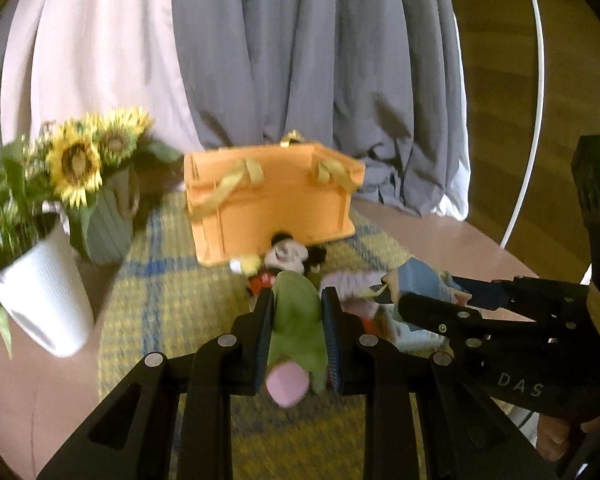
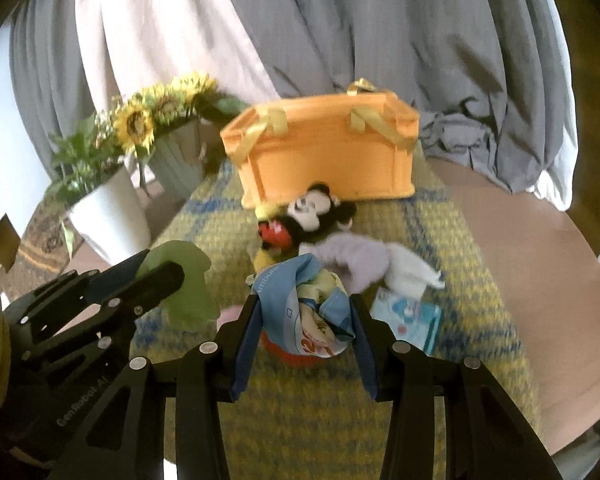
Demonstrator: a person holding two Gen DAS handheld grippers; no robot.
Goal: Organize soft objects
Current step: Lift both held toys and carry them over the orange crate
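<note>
The left gripper was clamped on a green toy with a pink end, held above the mat. The right gripper was clamped on a bunched blue printed cloth. On the mat lay a mouse plush against the orange basket, with a lilac item and a white cloth beside it. Sunflowers and a white pot stood left of the basket.

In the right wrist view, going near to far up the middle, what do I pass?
right gripper clamping the blue printed cloth → mouse plush → orange storage box → grey curtain.
</note>
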